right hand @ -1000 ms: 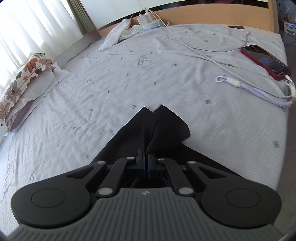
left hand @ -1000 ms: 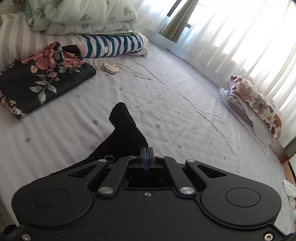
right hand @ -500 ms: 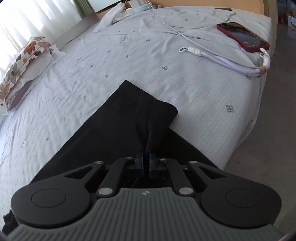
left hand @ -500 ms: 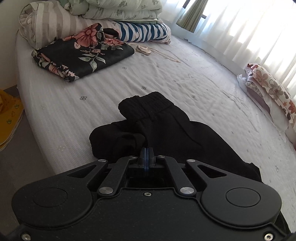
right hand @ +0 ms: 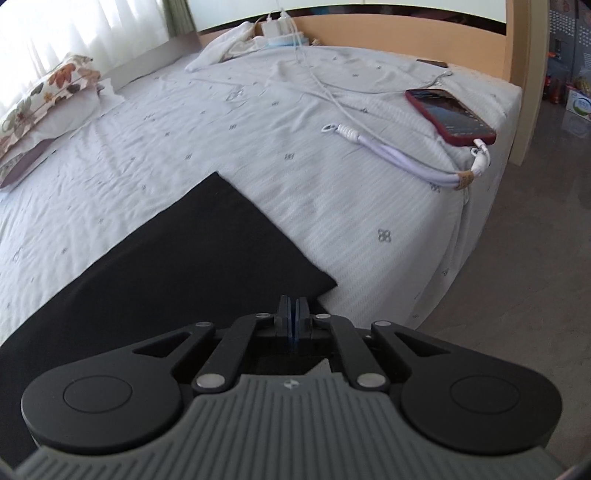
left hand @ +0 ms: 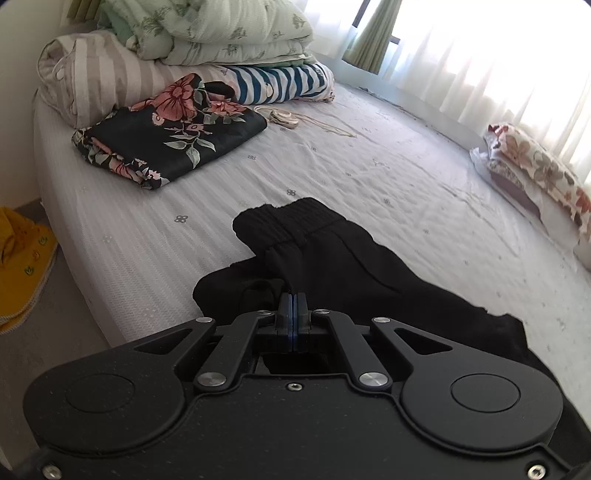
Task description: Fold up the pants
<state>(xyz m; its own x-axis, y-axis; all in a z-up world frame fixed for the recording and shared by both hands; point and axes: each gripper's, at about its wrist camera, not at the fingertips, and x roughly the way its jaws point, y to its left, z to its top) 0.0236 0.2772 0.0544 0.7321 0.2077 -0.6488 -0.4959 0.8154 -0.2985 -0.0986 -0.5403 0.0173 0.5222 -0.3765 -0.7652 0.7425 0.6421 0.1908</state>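
Left wrist view: left gripper is sitting low over the near edge of the bed, pointing across it toward the curtained window. Jaws are pressing together, pinching a ridge of black fabric from the pants. The elastic waistband end is lying bunched just ahead of the fingertips, and the rest of the pants is trailing off to the right on the white sheet. Further back a folded black floral garment is lying flat, with a blue-striped bundle and a stack of pale green bedding behind it. A beige cord with a round disc is resting beside the floral piece. A floral pillow is lying at the right edge. Something yellow is showing on the floor at left.

Right wrist view: right gripper is hovering at the bed's near corner, aiming toward the wooden headboard. Jaws are closing flush; the pants leg corner is reaching right up to them, but I cannot tell whether any cloth is caught between. The pants are lying flat and smooth here, running off to the left. A red phone is lying on the sheet near the right edge, plugged into a white cable. The floral pillow is showing at far left, chargers at the headboard.
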